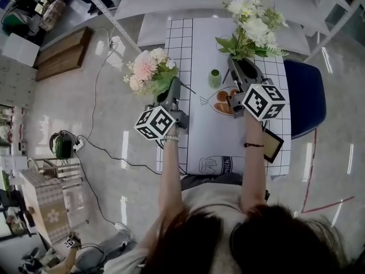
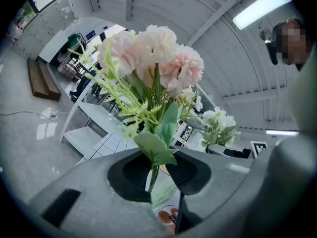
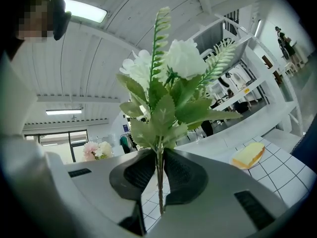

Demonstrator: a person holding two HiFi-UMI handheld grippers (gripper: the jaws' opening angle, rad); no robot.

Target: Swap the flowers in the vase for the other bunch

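My left gripper (image 1: 173,86) is shut on the stem of the pink flower bunch (image 1: 149,67), which it holds off the table's left edge. In the left gripper view the green stem runs between the jaws of the left gripper (image 2: 157,176), with the pink bunch (image 2: 153,58) above. My right gripper (image 1: 242,68) is shut on the stems of the white flower bunch (image 1: 251,23) over the table's far right. Its stems are pinched in the right gripper (image 3: 159,175) under the white bunch (image 3: 171,83). The small green vase (image 1: 214,78) stands between the two grippers with no flowers in it.
The table (image 1: 197,136) has a white grid cloth with printed drawings. A blue chair (image 1: 306,96) stands at its right, and a dark framed board (image 1: 273,145) lies near my right forearm. A yellow slice on a plate (image 3: 248,155) sits farther along the table. Cables cross the floor at left.
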